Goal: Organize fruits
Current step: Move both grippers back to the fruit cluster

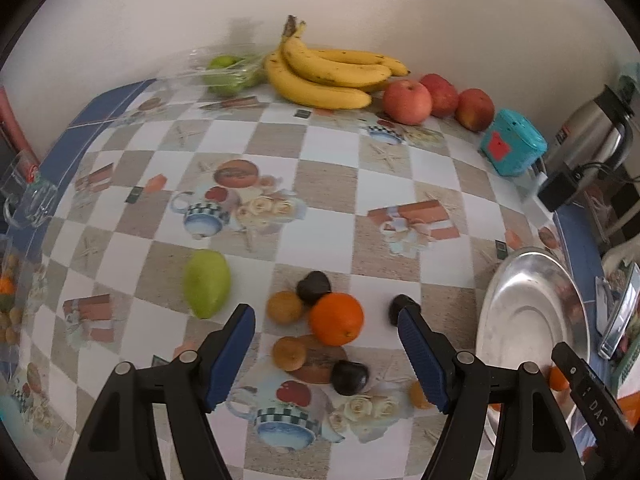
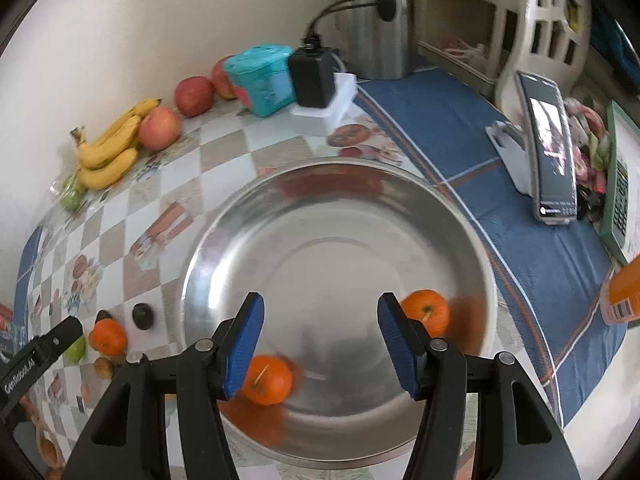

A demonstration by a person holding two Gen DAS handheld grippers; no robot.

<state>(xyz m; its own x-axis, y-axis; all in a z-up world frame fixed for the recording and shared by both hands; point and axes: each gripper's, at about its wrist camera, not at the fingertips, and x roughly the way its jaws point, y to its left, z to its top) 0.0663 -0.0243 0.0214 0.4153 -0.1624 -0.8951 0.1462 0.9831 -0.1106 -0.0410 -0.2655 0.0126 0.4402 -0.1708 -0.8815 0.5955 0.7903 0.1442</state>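
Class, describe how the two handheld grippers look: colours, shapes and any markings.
Both the left gripper and the right gripper have black angular frames with silver round pivot pins. Their jaws are lined with blue ribbed pads. White lettering runs along a black side bar on each. No hand or sleeve shows.

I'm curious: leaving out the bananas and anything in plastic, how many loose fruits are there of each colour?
Red apples: 3
Oranges: 3 (2 in the metal bowl, 1 on the table)
Dark fruits: 3
Small brownish fruits: 3
Green fruit: 1
Total: 13
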